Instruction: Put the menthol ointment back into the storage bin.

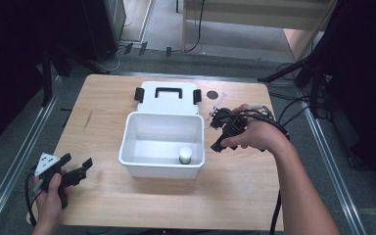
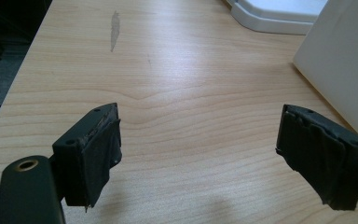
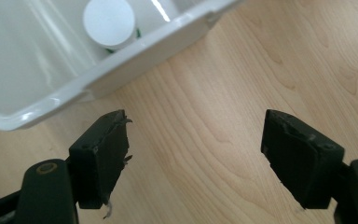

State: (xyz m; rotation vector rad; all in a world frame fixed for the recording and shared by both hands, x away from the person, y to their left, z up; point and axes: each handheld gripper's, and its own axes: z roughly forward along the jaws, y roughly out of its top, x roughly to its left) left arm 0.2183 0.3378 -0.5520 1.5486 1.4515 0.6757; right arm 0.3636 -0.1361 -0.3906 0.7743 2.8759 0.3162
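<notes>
A white plastic box stands open in the middle of the wooden table. A small bottle with a white cap stands in its near right corner. My right gripper is open just right of the box, low over the wood, with nothing between its jaws. In the right gripper view, my right gripper faces the box rim, with the bottle cap behind it. My left gripper is open and empty at the table's near left. In the left gripper view, my left gripper is over bare wood, with the box wall at the right.
The box's lid, with a black handle and two black latches, lies flat behind the box. A round dark hole and a thin white object are at the back right. Table edges and metal rails border both sides.
</notes>
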